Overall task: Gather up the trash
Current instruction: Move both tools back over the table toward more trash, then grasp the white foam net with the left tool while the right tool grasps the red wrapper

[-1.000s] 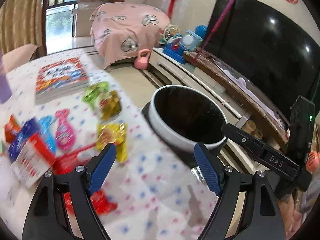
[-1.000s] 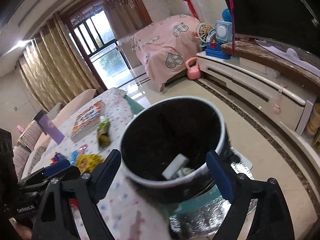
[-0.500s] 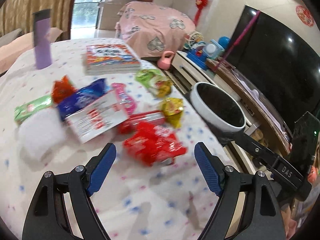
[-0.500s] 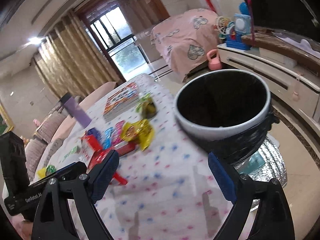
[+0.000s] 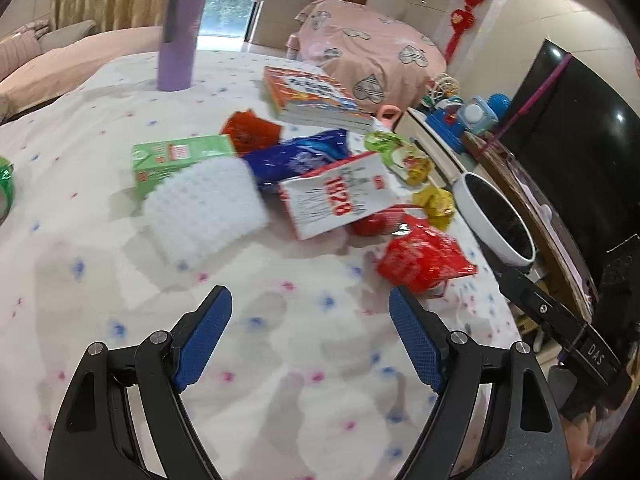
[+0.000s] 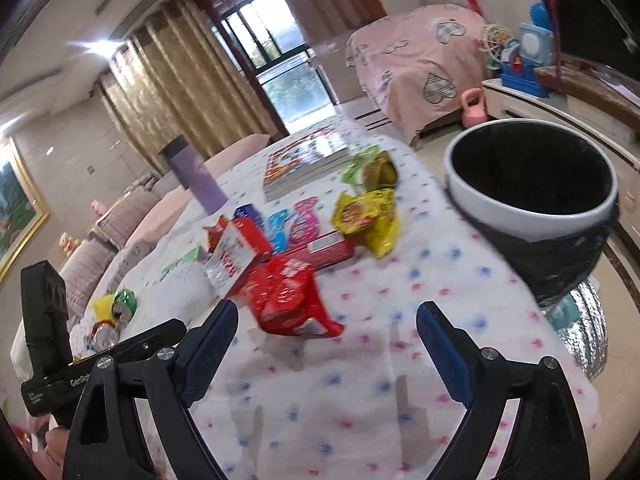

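Several wrappers and boxes lie on the dotted tablecloth: a red packet, a white and red box, a yellow packet, a blue bag, a green carton and white foam. The white-rimmed bin with a black liner stands off the table's right edge. My left gripper is open and empty, short of the foam. My right gripper is open and empty, just behind the red packet.
A purple tumbler and a stack of books stand at the far side of the table. Crushed cans lie at the left. A TV stand with toys and a pink-covered piece of furniture are beyond.
Both grippers have swung left, away from the bin and over the table. The bin has moved from the middle of each view to the right. Both stay open and empty.
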